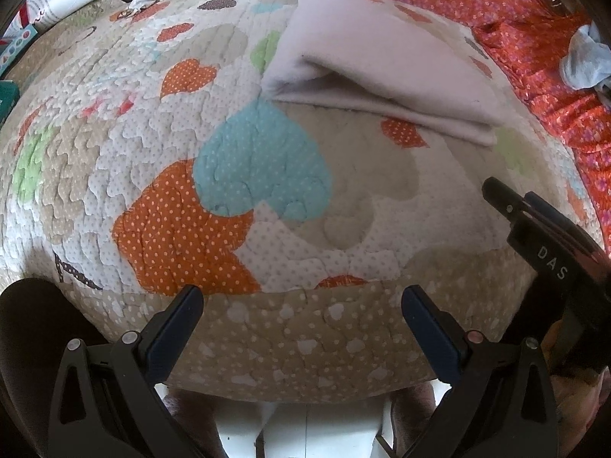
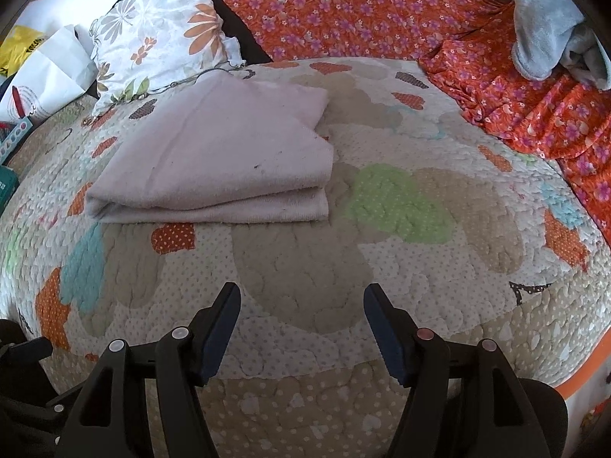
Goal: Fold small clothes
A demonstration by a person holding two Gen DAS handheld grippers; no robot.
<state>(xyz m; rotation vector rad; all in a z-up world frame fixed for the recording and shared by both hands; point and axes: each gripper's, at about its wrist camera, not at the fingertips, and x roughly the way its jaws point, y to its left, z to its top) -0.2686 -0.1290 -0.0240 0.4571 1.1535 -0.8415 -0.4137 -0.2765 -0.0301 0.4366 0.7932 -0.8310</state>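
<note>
The left gripper (image 1: 301,305) hangs with its jaws wide apart and nothing between them, low over the near beige border of the heart-patterned quilt (image 1: 172,122). The right gripper (image 2: 301,305) is likewise spread and empty, above the same near edge. Both sit well short of the pale pink folded cloth (image 2: 214,160), which lies flat on the quilt beyond them, its doubled layers stacked with the thick fold edge facing the grippers.

Judging by that tidy stack, this piece looks finished, and the step in hand is likely fetching the next garment. The crumpled light blue cloth (image 2: 542,34) lies well beyond the pink cloth, on the orange floral bedspread (image 2: 343,7) at the far right. To do it well, the right gripper should reach past the pink cloth without dragging across it, pinch a single edge or corner of the blue cloth rather than a bunched handful, and carry it to bare quilt beside the stack before spreading it.

A floral pillow (image 2: 160,34) rests just behind the pink cloth. The blue cloth is partly cut off by the frame edge, so its shape and kind cannot be told. Whether more garments lie out of view is unknown. Small dark specks on the pink cloth are too small to identify.
</note>
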